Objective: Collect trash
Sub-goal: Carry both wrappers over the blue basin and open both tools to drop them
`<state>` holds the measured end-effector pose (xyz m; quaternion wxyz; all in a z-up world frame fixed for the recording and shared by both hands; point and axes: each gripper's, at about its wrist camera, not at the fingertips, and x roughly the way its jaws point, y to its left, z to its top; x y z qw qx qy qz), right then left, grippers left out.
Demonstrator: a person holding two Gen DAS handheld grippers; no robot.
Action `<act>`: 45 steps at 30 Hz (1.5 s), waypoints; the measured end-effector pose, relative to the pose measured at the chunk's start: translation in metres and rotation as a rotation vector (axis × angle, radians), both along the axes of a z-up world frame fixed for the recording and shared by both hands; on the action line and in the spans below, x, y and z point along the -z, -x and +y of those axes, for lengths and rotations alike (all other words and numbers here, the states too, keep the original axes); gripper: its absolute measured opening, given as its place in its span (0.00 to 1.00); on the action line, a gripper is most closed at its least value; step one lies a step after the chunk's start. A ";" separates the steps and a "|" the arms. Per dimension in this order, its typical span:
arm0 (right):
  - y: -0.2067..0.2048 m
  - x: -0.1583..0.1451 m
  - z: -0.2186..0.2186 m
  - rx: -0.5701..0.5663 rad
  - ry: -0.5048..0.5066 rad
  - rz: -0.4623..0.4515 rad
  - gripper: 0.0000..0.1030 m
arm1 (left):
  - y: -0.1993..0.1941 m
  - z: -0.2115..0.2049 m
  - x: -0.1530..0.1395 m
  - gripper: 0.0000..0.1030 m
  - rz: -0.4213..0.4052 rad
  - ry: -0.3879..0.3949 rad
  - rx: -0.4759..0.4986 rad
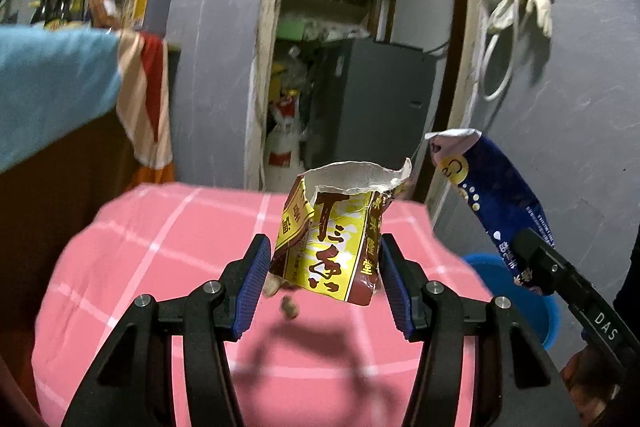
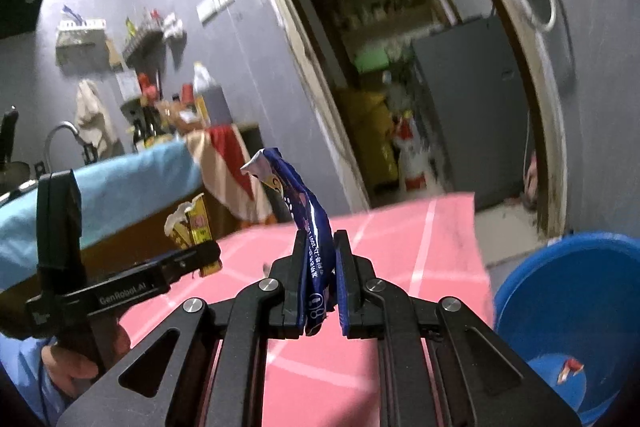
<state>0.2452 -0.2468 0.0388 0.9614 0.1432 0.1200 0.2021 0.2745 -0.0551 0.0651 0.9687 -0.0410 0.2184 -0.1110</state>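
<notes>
- Yellow snack bag sits upright between the left gripper pads, torn top open, lifted above the pink cloth table. Jaws closed only to bag width; both pads seem to touch its sides, light pinch, no deep crush.
- Risk: bag looks loosely held and its lower left corner gapes. Two small peanut-like bits show just under it, over the cloth; can't tell if falling or lying there. More may spill if the bag tilts.
- Risk: thin foil may slide out of the shallow pinch on a fast swing.
- Blue wrapper is clamped in the right gripper, jaws nearly fully closed on it. Long top half flops free above the fingers, bends left.
- Risk: the free end may catch the bucket rim or stick to a pad on release.
- Blue bucket stands beside the table on the right gripper's side, lower than both grippers, one scrap already inside. Likely drop target.
- Pose: both grippers held roughly level above the table, side by side, pointing toward the doorway. Right one is nearer the bucket; left must cross over the table edge to reach it.
- Risk: grippers may bump if both move to the bucket together.
</notes>
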 end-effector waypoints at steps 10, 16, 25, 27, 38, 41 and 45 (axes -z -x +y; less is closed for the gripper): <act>0.032 -0.033 -0.037 0.153 0.019 -0.151 0.10 | 0.010 -0.050 -0.026 0.48 -0.112 -0.017 0.083; 0.042 -0.035 -0.064 0.261 0.039 -0.174 0.10 | 0.005 -0.086 -0.026 0.48 -0.118 -0.031 0.153; 0.038 -0.015 -0.120 0.400 0.009 -0.076 0.10 | -0.013 -0.141 -0.009 0.48 -0.035 -0.029 0.247; 0.035 -0.009 -0.130 0.424 0.001 -0.046 0.10 | -0.019 -0.152 -0.002 0.48 -0.011 -0.026 0.264; 0.019 0.031 -0.172 0.486 -0.047 0.162 0.10 | -0.061 -0.203 0.035 0.48 0.197 -0.021 0.345; 0.016 0.039 -0.176 0.490 -0.054 0.200 0.11 | -0.067 -0.210 0.048 0.48 0.252 -0.030 0.342; 0.014 0.046 -0.180 0.499 -0.059 0.237 0.12 | -0.075 -0.218 0.064 0.48 0.304 -0.057 0.337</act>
